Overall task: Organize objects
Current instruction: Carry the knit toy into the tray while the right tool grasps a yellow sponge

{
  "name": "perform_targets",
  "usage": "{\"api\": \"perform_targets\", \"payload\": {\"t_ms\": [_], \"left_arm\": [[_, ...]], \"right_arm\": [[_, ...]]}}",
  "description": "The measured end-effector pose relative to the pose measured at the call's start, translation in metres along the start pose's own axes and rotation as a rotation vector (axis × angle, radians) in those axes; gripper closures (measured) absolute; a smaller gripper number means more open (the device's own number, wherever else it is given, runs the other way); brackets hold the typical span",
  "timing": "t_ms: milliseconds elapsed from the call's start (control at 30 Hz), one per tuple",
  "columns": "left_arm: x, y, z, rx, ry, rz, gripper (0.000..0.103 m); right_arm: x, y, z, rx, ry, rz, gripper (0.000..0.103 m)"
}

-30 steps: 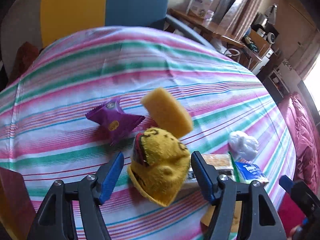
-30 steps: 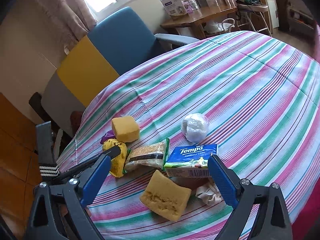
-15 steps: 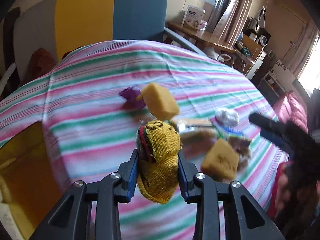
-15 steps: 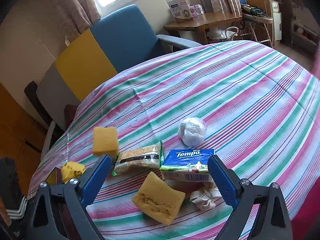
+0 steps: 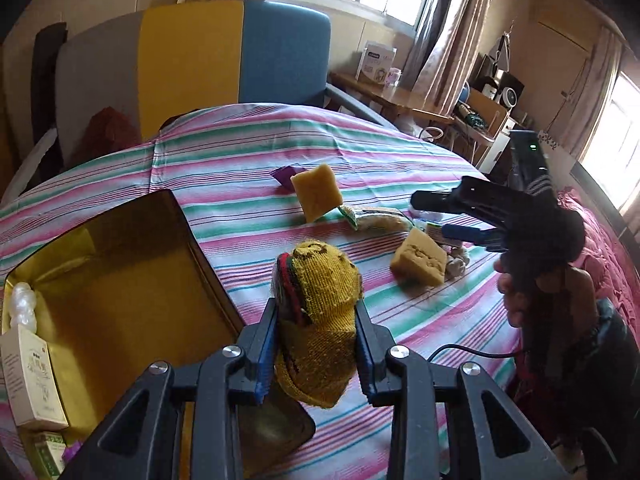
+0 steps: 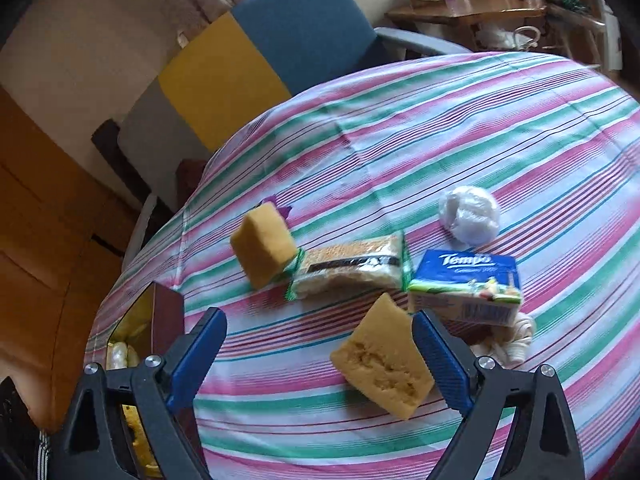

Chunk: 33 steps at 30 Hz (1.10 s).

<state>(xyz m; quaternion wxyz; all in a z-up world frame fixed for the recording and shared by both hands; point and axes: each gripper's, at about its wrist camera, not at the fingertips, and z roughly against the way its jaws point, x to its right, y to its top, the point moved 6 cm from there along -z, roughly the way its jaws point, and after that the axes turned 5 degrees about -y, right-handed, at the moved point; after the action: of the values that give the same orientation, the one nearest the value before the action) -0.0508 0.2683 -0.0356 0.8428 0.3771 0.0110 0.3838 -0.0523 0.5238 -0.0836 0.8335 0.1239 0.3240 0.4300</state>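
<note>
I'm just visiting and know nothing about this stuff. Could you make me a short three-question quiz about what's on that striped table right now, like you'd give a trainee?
1. True or false: the left tool is clamped on a yellow knitted toy.
2. Multiple choice: what lies nearest the open right tool? A) the white plastic ball B) a yellow sponge C) the purple wrapper
3. Fill in: the blue tissue pack reads "____".

Key: 1 true. 2 B. 3 Tempo.
</note>
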Motion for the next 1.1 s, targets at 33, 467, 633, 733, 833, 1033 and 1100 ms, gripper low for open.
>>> {"api": "perform_targets", "payload": {"t_ms": [33, 467, 633, 733, 833, 1033, 1100], "left_arm": [[0.000, -0.002, 0.003, 0.008, -0.002, -0.003, 0.070], [0.007, -0.005, 0.012, 0.055, -0.109, 0.038, 0.070], [0.024, 0.002, 0.007, 0.055, -0.136, 0.004, 0.070], [0.028, 0.000, -0.002, 0.031, -0.115, -0.013, 0.070], [0.030, -0.004, -0.003, 0.020, -0.118, -0.018, 0.070], [0.012, -0.010, 0.009, 0.021, -0.093, 0.011, 0.070], [0.001, -0.012, 0.016, 0.029, -0.086, 0.036, 0.070]], "right_arm": [[-0.005, -0.003, -0.002, -0.019, 0.029, 0.008, 0.008], [-0.091, -0.049, -0.011, -0.303, 0.562, 0.131, 0.002], [-0.090, -0.047, -0.007, -0.279, 0.584, 0.117, 0.001], [-0.068, -0.031, -0.006, -0.208, 0.502, 0.039, 0.001], [-0.052, -0.023, -0.002, -0.147, 0.425, 0.002, 0.001], [-0.060, -0.016, -0.009, -0.068, 0.106, 0.172, 0.006], [-0.068, -0.009, -0.019, -0.050, 0.026, 0.242, 0.006]]}}
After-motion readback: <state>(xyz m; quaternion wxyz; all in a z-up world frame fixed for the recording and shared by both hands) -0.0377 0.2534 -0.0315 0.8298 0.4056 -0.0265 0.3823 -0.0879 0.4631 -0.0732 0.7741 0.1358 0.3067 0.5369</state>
